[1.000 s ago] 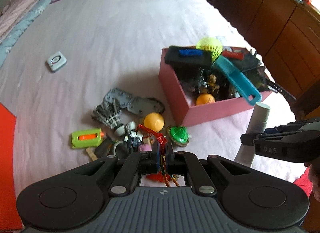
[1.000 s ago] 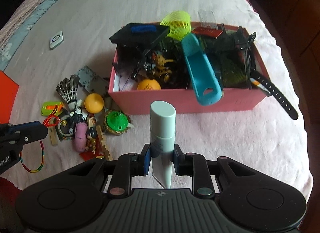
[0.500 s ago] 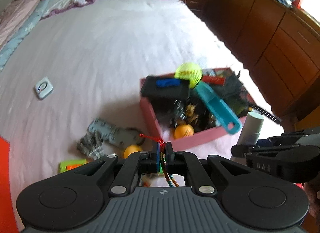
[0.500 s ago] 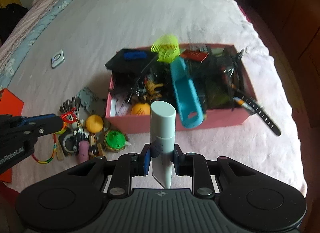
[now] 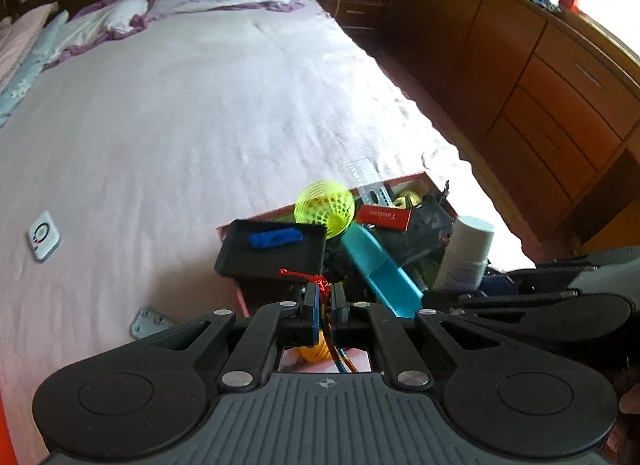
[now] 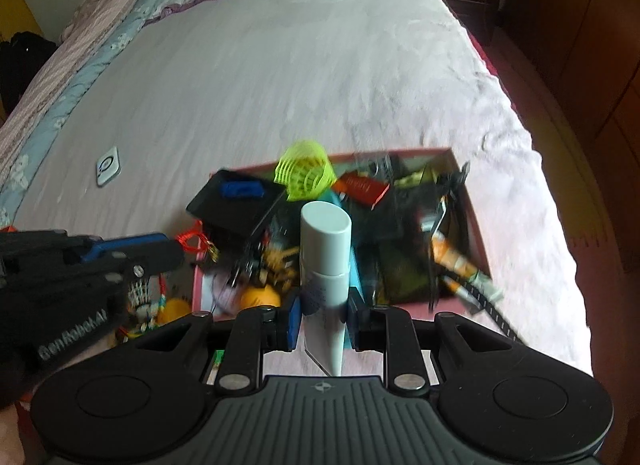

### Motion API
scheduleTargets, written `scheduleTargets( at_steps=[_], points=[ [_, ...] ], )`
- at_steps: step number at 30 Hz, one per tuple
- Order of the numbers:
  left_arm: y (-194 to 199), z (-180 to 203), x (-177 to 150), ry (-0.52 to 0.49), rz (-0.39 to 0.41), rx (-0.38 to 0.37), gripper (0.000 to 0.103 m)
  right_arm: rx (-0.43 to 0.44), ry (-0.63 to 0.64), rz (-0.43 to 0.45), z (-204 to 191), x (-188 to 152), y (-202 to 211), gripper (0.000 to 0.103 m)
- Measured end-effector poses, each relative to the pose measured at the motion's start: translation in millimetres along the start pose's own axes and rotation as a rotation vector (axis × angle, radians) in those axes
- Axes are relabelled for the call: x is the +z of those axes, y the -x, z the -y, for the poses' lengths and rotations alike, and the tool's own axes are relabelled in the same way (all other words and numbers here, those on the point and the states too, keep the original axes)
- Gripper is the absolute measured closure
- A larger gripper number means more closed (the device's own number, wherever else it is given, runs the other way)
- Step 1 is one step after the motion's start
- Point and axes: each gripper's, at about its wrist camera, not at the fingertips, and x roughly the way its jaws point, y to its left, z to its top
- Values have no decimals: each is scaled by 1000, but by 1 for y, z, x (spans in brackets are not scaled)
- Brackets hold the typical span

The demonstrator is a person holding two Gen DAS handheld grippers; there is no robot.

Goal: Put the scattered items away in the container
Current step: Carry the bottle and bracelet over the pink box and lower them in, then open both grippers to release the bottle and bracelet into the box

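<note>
A pink box (image 6: 474,225) full of odds and ends sits on the bed; it also shows in the left wrist view (image 5: 416,177). My left gripper (image 5: 325,292) is shut on a colourful beaded cord with a red knot (image 5: 304,275), held at the box's near left corner; the cord also shows in the right wrist view (image 6: 192,239). My right gripper (image 6: 323,307) is shut on a pale blue tube (image 6: 325,249), held upright over the box's near edge. The tube also shows in the left wrist view (image 5: 466,253).
A yellow-green mesh ball (image 5: 325,207), a teal scoop (image 5: 380,271) and a black tray (image 5: 272,249) top the box. An orange ball (image 6: 174,309) and a shuttlecock (image 6: 140,291) lie left of it. A white square device (image 5: 43,235) lies on the bed. Wooden cabinets (image 5: 560,97) stand on the right.
Both grippers have risen and moved forward toward the box with their items. The loose pile has dropped out of the left wrist view.
</note>
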Motion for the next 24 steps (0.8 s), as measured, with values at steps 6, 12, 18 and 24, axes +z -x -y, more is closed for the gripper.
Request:
scheduleTargets(
  at_steps=[6,12,18,24],
  points=[
    [-19,1,11,-16,-31,0,92,-2,-1,1,7,20,-14,79],
    [-25,-7,15,5,-46,20,77,4,-3,23,8,29,-23,75],
    [-21,-15,15,32,-44,38,58,10,11,42,5,33,-24,74],
    [-11,-19,8,57,-40,51,44,14,20,44,1,26,-16,73]
  ],
)
